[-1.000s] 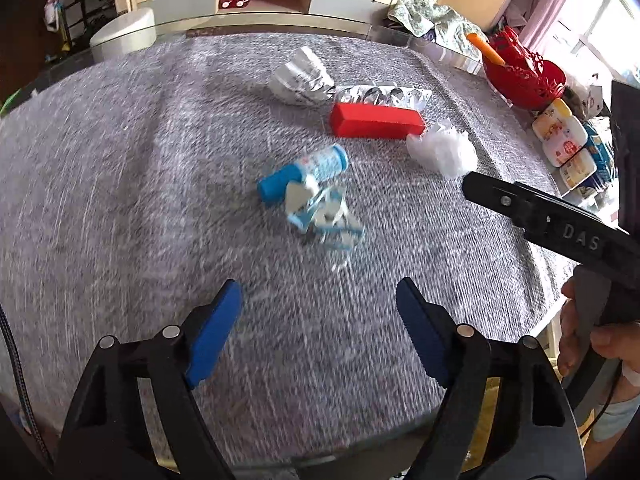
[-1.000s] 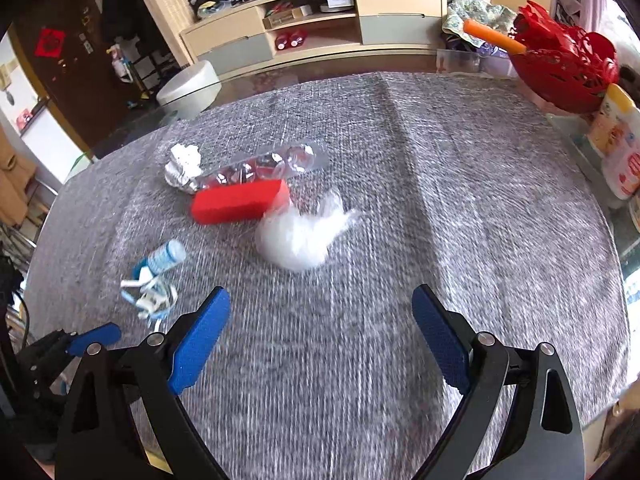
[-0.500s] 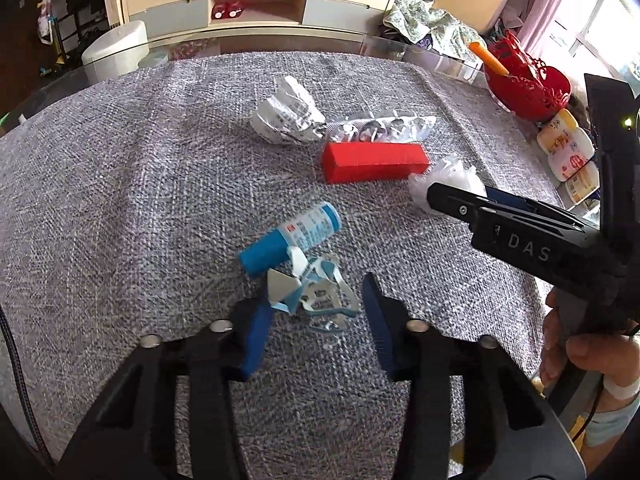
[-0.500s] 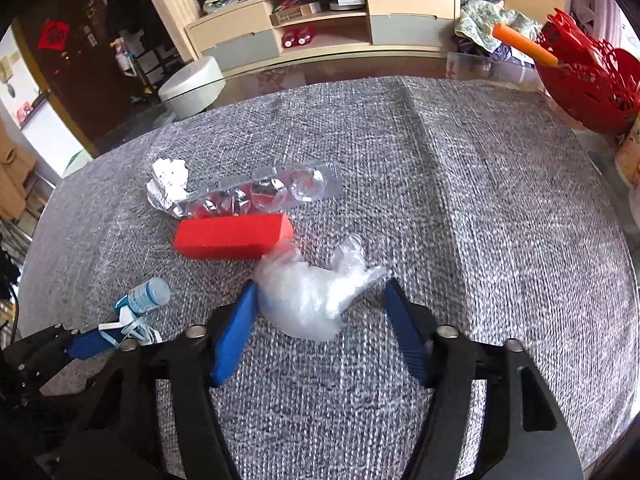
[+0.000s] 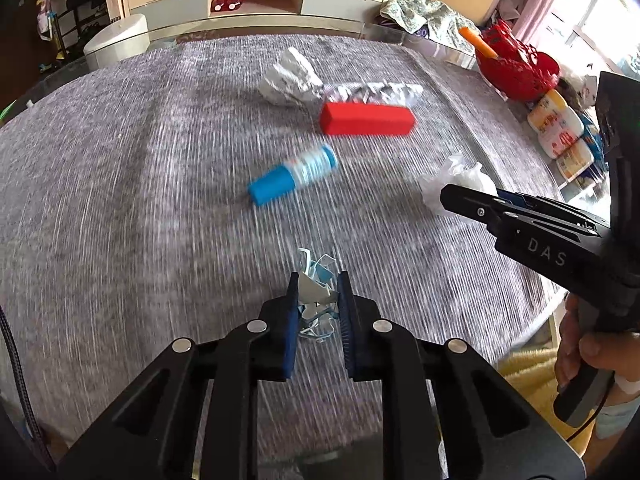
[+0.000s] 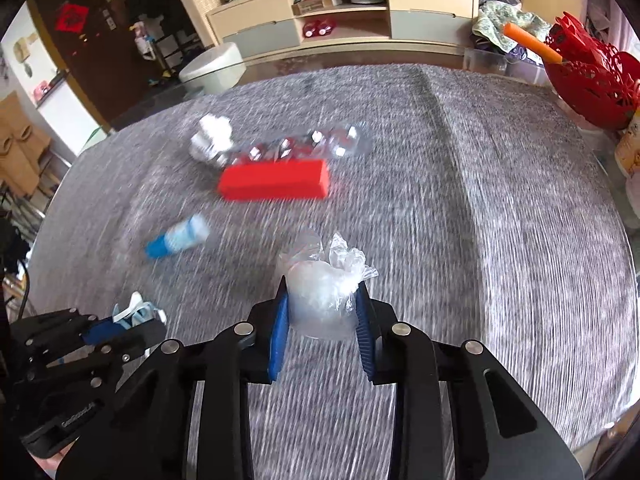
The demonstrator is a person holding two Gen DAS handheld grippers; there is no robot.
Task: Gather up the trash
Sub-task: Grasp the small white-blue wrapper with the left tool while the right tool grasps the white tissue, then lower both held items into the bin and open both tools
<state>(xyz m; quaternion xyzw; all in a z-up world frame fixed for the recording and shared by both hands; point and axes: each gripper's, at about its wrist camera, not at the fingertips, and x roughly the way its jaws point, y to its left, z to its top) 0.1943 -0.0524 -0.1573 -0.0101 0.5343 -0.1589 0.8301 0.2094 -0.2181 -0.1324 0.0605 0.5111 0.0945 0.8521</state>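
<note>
My left gripper (image 5: 318, 284) is shut on a crumpled blue-and-white wrapper (image 5: 316, 280), held above the grey cloth. My right gripper (image 6: 322, 298) is shut on a crumpled clear plastic bag (image 6: 324, 280); that bag also shows in the left wrist view (image 5: 452, 180). Left on the cloth are a blue-capped tube (image 5: 292, 178), a red box (image 5: 366, 119), a silver blister pack (image 5: 372, 91) and a crumpled white paper (image 5: 290, 78). The left gripper with its wrapper (image 6: 134, 312) shows at lower left in the right wrist view.
The round table (image 5: 100, 160) is covered in grey cloth. A red basket (image 5: 516, 66) and several bottles (image 5: 558, 128) stand beyond its right edge. A cabinet (image 6: 340, 12) and a white stool (image 6: 210, 66) stand behind the table.
Both grippers closed from wide open: the left on the blue-and-white wrapper, the right on the plastic bag. Both have drawn back towards the near edge with their loads.
</note>
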